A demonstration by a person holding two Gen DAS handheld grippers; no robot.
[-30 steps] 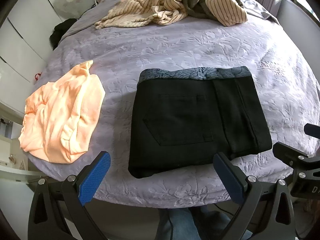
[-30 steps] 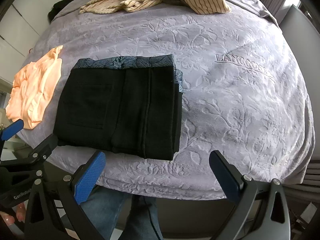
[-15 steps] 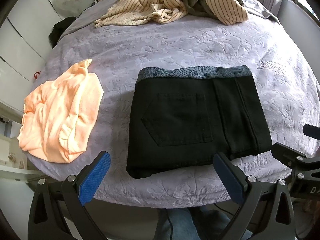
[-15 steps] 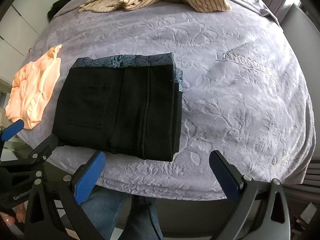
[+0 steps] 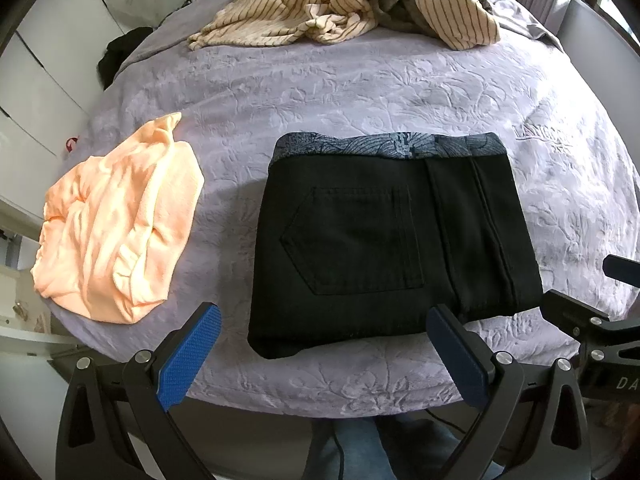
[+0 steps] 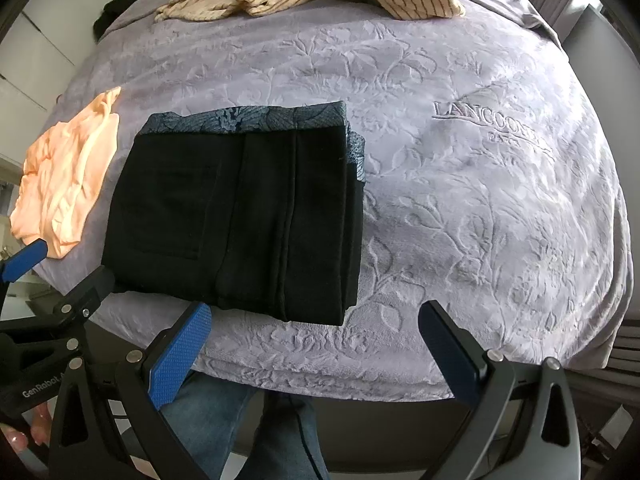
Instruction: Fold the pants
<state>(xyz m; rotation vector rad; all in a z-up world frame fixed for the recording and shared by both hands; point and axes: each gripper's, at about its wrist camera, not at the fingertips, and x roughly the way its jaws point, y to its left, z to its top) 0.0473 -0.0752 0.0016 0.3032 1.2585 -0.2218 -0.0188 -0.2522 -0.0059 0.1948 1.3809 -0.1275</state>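
Observation:
The black pants [image 5: 392, 240] lie folded into a flat rectangle near the front edge of the bed, with a grey patterned lining strip along the far side and a back pocket facing up. They also show in the right wrist view [image 6: 240, 208]. My left gripper [image 5: 324, 352] is open and empty, held just off the bed's front edge below the pants. My right gripper [image 6: 316, 344] is open and empty, off the edge to the right of the pants' near corner. Neither touches the pants.
The bed has a lilac embossed cover [image 5: 360, 92]. A crumpled orange garment [image 5: 116, 224] lies at the left edge. A pile of striped beige clothes [image 5: 344, 12] lies at the far side. White cabinets [image 5: 36, 80] stand to the left. The person's jeans-clad legs [image 6: 276, 428] stand below.
Both grippers have drifted slightly, so the pants sit a touch lower and closer in view. The pants and other clothes have not moved.

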